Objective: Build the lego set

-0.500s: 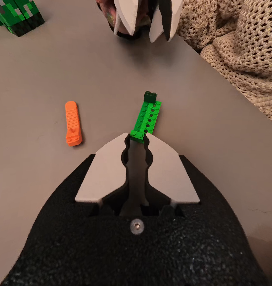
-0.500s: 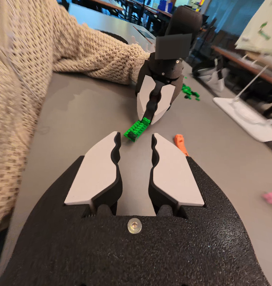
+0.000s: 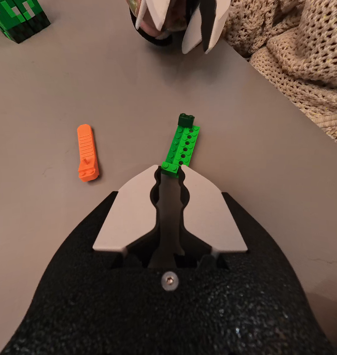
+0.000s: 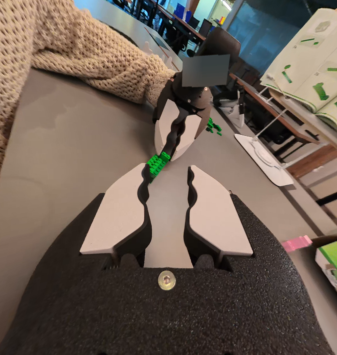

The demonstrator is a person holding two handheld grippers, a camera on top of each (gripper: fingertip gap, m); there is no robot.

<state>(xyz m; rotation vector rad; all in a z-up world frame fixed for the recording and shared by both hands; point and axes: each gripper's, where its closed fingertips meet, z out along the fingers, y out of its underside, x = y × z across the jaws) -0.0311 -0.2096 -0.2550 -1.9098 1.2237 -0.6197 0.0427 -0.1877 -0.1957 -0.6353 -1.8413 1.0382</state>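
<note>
We see our left gripper [image 3: 169, 169] clamped on the near end of a green lego plate [image 3: 183, 148] on the grey table [image 3: 48, 96], our right gripper [image 4: 166, 169] spread open and empty beyond its far end, orange brick separator [image 3: 87, 152] to the left.

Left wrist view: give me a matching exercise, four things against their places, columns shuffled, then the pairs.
Things:
1. separator
2. plate
3. dark brick
4. block model

Places:
A. top left corner of the table
B. on the plate's far end
C. lying alone, left of the plate
D. near end between the left tongs

Pairs: 1-C, 2-D, 3-B, 4-A
</note>
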